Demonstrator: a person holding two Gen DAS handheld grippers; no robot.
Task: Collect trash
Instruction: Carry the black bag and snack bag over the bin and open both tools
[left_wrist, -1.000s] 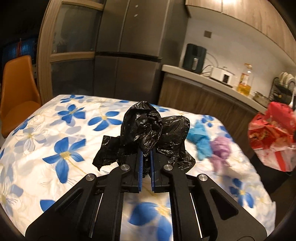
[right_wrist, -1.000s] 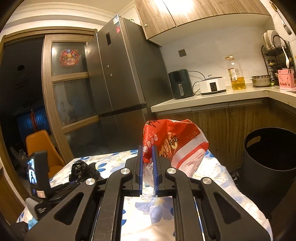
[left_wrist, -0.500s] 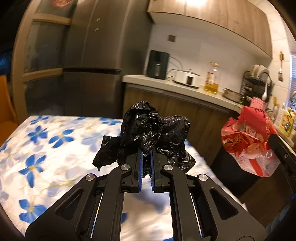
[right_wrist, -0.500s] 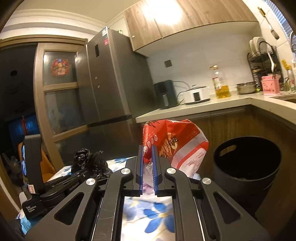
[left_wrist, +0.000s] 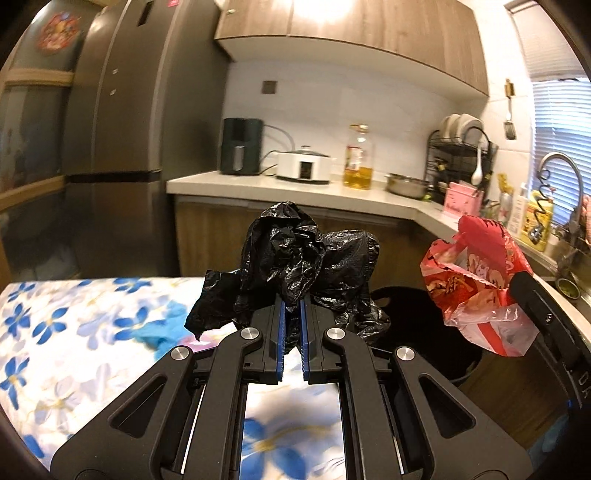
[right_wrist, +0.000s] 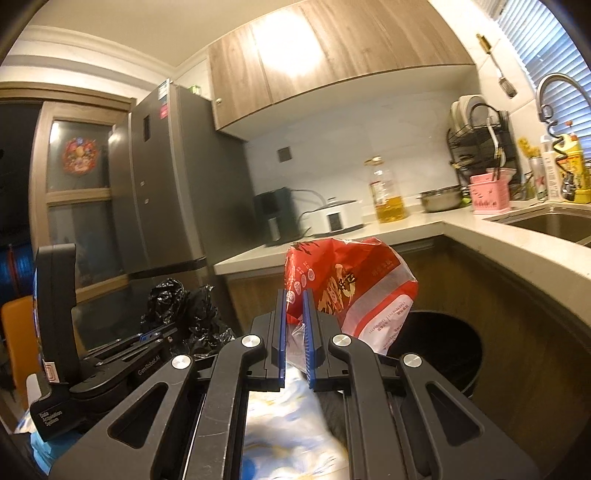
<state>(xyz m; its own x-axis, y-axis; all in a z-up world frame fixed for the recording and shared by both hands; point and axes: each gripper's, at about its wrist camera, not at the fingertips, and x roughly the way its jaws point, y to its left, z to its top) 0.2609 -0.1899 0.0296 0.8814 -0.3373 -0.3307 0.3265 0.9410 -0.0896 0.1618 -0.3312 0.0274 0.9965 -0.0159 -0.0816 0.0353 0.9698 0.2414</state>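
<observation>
Beyond both clamped grippers' bags, black bin (right_wrist: 439, 354) stands below.

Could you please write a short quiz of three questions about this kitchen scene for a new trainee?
1. True or false: the left gripper is shut on the black plastic bag.
2. What does the right gripper hold? A) a blue glove B) the red snack bag C) a bottle
3. Fill in: the black bin stands on the floor below the ____.

Key: 1 true; 2 B; 3 counter.
</observation>
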